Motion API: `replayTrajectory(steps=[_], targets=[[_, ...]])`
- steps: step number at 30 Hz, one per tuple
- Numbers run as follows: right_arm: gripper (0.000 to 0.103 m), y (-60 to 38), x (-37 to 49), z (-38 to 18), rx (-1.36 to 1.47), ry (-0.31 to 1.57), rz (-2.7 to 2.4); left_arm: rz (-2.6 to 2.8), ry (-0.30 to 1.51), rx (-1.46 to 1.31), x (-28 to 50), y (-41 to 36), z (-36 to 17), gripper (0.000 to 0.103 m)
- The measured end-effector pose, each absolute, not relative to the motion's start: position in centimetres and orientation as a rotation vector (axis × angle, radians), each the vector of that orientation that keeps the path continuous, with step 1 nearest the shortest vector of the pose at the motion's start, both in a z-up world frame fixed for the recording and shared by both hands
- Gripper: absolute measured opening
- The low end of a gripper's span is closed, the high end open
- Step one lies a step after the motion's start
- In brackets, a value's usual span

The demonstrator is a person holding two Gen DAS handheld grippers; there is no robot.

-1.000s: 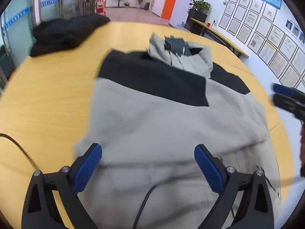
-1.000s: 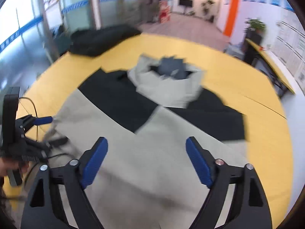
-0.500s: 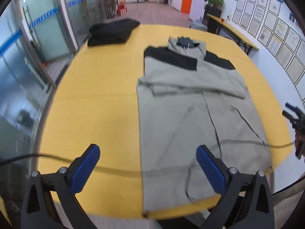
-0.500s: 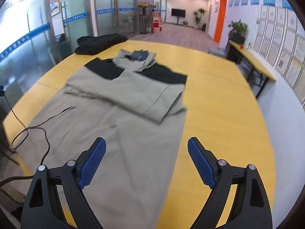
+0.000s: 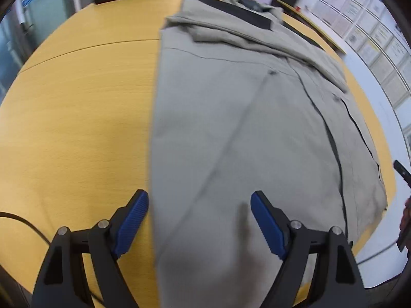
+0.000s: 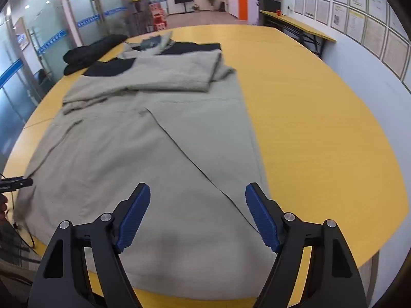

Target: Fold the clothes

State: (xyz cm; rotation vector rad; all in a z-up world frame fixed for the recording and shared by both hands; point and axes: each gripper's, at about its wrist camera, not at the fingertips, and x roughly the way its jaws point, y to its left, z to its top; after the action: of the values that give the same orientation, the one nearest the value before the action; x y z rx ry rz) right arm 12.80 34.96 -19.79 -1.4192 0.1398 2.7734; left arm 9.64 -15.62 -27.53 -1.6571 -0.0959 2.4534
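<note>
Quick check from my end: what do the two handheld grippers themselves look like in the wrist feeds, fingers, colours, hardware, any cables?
Both match. The left gripper and right gripper have black angular fingers with triangular cut-outs, ribbed blue pads and silver screw heads. A thin black cable runs by the left one. No markings or sleeves show.

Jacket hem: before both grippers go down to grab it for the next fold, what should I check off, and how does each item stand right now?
1. Left gripper open, holding nothing: ok.
2. Right gripper open, holding nothing: ok.
3. Sleeves folded across the jacket chest: ok.
4. Hem within reach: ok; it hangs over the near edge of the table, under both grippers.
5. Body flat: not ok; a diagonal crease runs across the lower part.
6. Black garment clear of the fold: ok, it lies at the far edge, apart from the jacket.
</note>
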Motion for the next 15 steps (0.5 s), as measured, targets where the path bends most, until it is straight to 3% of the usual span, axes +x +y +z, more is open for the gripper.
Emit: replayTrajectory(steps=[4,7,11,12,15], targets=[[0.074,36.4,13.7,-22.4,-1.461,0.07,2.704,2.469,-0.129,-1.675,9.2,-15.3,-27.5,0.094],[0.071,36.9,14.2,-21.3,-1.466,0.013,2.734,2.43,-0.169,-1.731,9.5,-14.8,-27.4,0.094],[0.075,38.4,14.5,-18.8,-1.508,-0.005,2.802,2.428,-0.125,-1.796,10.3,-13.9,-27.6,0.096],[0.079,39.0,14.4,-19.0,-1.551,0.028,2.806,2.445,-0.125,-1.792,10.5,-13.7,-27.7,0.099],[0.079,40.1,13.9,-21.0,-1.693,0.076,2.794,2.489,-0.1,-1.791,10.6,-13.0,-27.8,0.103]])
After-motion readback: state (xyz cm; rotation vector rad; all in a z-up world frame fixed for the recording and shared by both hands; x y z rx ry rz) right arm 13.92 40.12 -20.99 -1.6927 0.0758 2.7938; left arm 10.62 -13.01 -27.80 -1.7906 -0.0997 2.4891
